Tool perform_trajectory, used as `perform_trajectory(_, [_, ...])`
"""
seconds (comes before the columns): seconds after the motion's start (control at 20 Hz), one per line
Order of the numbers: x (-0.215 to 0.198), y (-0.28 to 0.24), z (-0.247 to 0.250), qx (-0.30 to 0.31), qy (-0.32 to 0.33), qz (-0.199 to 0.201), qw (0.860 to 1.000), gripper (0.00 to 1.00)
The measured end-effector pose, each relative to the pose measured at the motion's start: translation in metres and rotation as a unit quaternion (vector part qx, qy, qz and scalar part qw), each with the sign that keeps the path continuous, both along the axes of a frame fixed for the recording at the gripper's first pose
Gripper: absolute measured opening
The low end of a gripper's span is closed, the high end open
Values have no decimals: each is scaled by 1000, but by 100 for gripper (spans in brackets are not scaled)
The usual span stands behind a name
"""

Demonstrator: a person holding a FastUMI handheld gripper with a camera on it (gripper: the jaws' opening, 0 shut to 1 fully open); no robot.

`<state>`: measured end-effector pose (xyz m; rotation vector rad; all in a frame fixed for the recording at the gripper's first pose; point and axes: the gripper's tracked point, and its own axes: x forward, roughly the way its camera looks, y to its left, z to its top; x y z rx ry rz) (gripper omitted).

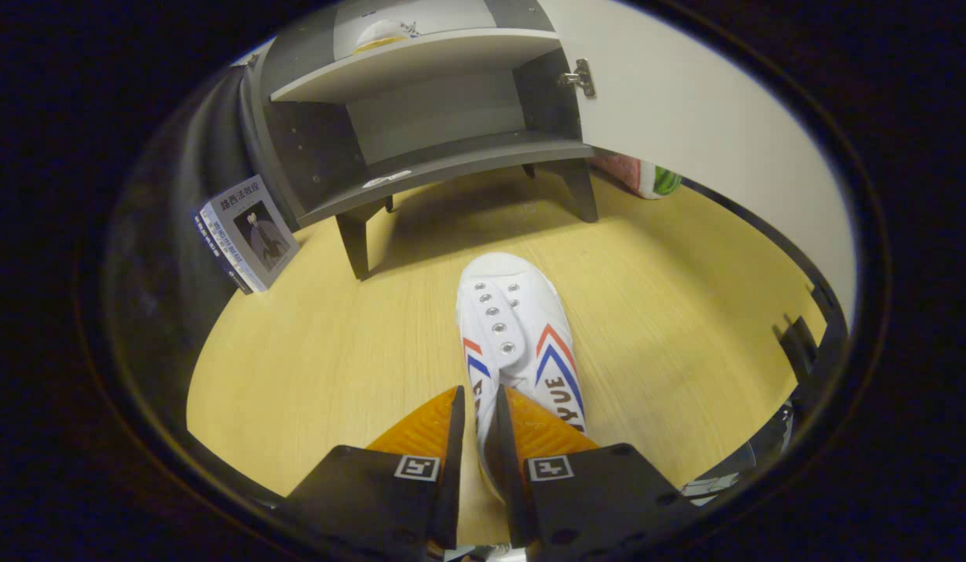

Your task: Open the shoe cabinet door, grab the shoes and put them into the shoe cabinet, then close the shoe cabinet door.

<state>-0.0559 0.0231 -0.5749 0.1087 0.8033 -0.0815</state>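
Note:
A white canvas shoe (514, 320) with red and blue chevrons and an unlaced row of eyelets points away from me toward the cabinet. My gripper (480, 402) is shut on the shoe's left side wall near the heel, one finger inside the opening and one outside. The shoe hangs over the wooden floor. Ahead stands the grey shoe cabinet (420, 117) on short legs, its white door (686, 101) swung open to the right. Its lower shelf (452, 160) is bare. Another white shoe (383, 34) lies on the upper shelf.
A book (247, 232) leans against the cabinet's left side. A red and green object (647, 178) lies on the floor behind the open door. The wooden floor (311, 359) stretches between me and the cabinet legs.

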Motion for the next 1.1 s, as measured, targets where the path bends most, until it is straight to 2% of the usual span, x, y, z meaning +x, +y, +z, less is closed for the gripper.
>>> perform_trajectory(0.3, [20, -2, -4, -40, -54, 4, 998, 27])
perform_trajectory(0.5, [19, -2, -7, -73, -62, 25, 995, 27])
perform_trajectory(0.7, [11, 0, -4, -61, -60, 29, 996, 27])
perform_trajectory(0.75, [16, -1, -7, -46, -58, 25, 997, 18])
perform_trajectory(0.85, [17, -2, -11, -29, -53, 25, 998, 18])
perform_trajectory(0.9, [15, -1, -7, -27, -56, 25, 998, 8])
perform_trajectory(1.1, [15, 0, -7, -30, -50, 36, 998, 4])
